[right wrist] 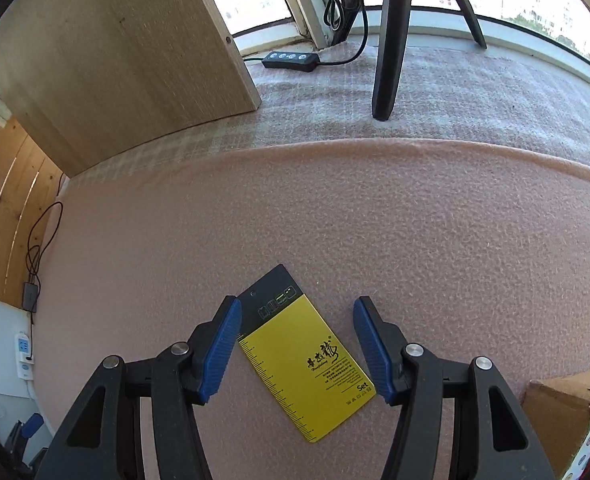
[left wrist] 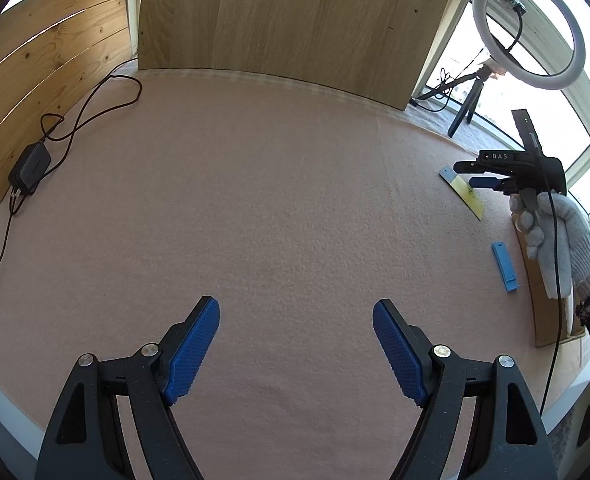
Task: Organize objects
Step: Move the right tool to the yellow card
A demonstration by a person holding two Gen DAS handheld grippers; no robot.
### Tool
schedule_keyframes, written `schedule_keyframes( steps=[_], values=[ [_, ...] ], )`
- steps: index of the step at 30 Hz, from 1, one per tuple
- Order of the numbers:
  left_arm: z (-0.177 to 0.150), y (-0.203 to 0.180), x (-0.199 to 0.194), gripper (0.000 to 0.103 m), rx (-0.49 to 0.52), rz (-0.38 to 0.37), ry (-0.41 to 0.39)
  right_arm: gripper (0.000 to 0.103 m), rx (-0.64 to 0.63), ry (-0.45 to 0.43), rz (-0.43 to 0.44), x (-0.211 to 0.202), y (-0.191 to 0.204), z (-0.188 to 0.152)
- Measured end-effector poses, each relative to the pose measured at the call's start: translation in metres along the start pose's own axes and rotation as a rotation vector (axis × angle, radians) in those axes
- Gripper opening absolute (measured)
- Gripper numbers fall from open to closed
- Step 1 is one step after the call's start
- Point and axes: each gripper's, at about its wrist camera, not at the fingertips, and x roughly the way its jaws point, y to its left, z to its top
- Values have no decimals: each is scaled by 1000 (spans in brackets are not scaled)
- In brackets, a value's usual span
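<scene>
A flat yellow and black card pack (right wrist: 301, 364) with a printed ruler edge lies on the pink felt mat (right wrist: 335, 220). My right gripper (right wrist: 297, 344) hovers over it, open, a blue pad on either side and apart from the card. In the left wrist view the same card (left wrist: 465, 194) lies at the far right under the right gripper (left wrist: 491, 180), held by a gloved hand (left wrist: 555, 236). A small blue bar (left wrist: 505, 266) rests on the mat near that hand. My left gripper (left wrist: 295, 344) is open over bare mat with nothing between its fingers.
A wooden board (left wrist: 295, 20) stands upright at the back of the mat. A black charger with cable (left wrist: 31, 168) lies at the left. A ring light on a tripod (left wrist: 529, 30) stands at the right by the window. A cardboard box (right wrist: 563, 412) sits at the right edge.
</scene>
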Motion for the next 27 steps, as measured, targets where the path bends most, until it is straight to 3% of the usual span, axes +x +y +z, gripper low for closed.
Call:
schedule_keyframes(
  steps=[7,19,27],
  values=[
    [0,-4,4,82,-4,-9,5,55,-30,61,45,3,10,-3],
    [0,-8,4,82,-6,-21,0,55,-288,143,-121,14,59,-26],
    [0,-6,0,82,-6,-24,-8,55,-332,152,-182,16,71,-40]
  ],
)
